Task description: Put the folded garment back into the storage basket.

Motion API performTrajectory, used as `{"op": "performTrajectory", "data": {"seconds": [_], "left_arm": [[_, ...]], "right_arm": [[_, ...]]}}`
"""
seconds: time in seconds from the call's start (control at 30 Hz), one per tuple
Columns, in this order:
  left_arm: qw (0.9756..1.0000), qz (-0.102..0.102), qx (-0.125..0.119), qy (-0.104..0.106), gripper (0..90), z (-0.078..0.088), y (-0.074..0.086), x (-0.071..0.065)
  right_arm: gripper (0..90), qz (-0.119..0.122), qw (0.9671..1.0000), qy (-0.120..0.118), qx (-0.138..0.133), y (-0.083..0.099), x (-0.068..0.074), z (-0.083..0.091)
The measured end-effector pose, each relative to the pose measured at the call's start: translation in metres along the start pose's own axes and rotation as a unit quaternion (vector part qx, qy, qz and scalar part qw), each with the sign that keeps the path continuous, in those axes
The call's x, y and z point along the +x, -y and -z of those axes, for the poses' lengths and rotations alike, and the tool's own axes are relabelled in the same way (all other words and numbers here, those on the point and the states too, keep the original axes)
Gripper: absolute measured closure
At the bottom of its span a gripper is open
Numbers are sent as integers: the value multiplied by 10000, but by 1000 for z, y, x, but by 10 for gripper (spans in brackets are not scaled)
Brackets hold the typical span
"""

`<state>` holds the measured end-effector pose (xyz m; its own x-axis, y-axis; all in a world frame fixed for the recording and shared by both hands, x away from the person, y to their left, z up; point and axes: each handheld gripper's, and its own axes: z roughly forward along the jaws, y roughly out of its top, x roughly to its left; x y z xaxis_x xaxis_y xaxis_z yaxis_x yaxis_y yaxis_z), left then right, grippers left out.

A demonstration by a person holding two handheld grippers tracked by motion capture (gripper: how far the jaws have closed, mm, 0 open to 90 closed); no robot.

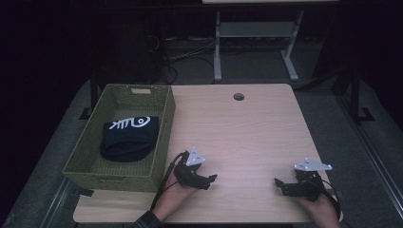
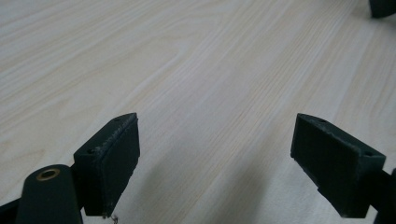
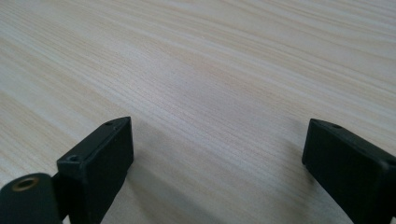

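Observation:
A dark folded garment (image 1: 129, 137) with a white fish-bone print lies inside a woven green basket (image 1: 95, 164) at the table's left. My left gripper (image 1: 209, 180) rests low over the wooden table (image 1: 237, 133) just right of the basket, pointing right. Its jaws stand wide apart with bare wood between them in the left gripper view (image 2: 215, 154). My right gripper (image 1: 279, 185) sits near the front right edge, pointing left, open and empty as well (image 3: 217, 163). A hand holds each gripper from below.
A round cable hole (image 1: 238, 97) sits near the table's far edge. Beyond the table stand a white desk frame (image 1: 256, 33) and loose cables (image 1: 180, 54) on a dark floor. The other gripper's dark tip (image 2: 384, 7) shows in the left gripper view's top right corner.

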<state>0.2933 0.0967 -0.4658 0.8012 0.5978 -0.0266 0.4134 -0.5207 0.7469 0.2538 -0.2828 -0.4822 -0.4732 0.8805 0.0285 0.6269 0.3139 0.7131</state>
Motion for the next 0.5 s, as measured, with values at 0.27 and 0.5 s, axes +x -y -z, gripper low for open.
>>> {"op": "performTrajectory", "data": {"seconds": [0.27,0.5], "left_arm": [[9996,-43,232,-154,133,-10,7,1],[9996,-33,234,-155,126,-9,7,2]], "right_arm": [[85,1,10000,0,-1,0,0,0],[85,10,10000,-9,-1,0,0,0]]}}
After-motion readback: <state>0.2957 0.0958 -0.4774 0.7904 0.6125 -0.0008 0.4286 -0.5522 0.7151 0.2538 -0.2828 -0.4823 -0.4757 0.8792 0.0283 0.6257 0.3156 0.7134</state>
